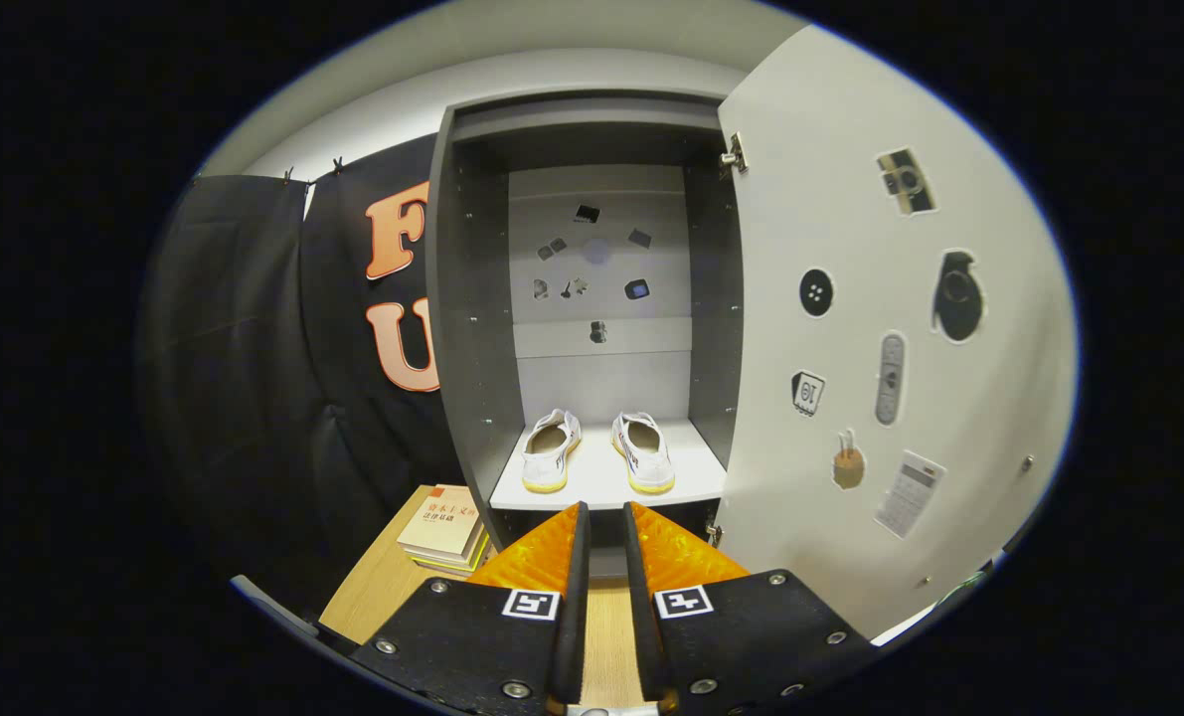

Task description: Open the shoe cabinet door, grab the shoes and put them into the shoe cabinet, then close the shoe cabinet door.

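The shoe cabinet door [880, 328] stands swung wide open to the right of the gripper [604, 522], hinged at the cabinet's right wall, its inner face dotted with stickers and turned toward the fingers. That is what the closing move depends on, I'd say: the free edge lies off to the right and nearer than the shelf, so the tool must get round behind the panel and push it leftward.

The fingers are drawn close together with only a narrow gap, holding nothing. Straight beyond them, the pair of white shoes [596, 452] sits side by side on the white shelf [696, 477], heels toward us.

A stack of books [442, 527] rests on the wooden table [373, 597] left of the cabinet.
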The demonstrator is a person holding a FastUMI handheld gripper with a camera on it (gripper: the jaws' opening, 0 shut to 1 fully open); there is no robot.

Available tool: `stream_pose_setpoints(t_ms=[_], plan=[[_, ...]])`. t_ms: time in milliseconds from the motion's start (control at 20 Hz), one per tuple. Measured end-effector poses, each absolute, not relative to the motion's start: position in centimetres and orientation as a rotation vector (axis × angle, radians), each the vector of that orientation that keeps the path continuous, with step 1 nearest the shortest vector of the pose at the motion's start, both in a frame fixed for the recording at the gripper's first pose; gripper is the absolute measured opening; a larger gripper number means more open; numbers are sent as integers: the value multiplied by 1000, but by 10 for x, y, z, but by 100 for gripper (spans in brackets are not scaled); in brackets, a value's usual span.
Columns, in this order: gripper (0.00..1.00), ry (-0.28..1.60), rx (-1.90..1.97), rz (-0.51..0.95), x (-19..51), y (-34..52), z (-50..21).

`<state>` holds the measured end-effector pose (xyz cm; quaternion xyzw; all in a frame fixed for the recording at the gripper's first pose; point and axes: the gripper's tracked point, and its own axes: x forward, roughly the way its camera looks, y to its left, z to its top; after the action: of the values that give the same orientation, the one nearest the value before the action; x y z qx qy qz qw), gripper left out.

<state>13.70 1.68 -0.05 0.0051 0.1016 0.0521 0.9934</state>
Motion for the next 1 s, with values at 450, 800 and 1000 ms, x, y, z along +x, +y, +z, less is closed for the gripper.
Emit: stream_pose_setpoints(t_ms=[450,800,1000], plan=[[27,161,20,65,31,-20,-6],[41,181,26,18,-4,-112,-21],[44,199,48,23,-4,-170,-29]])
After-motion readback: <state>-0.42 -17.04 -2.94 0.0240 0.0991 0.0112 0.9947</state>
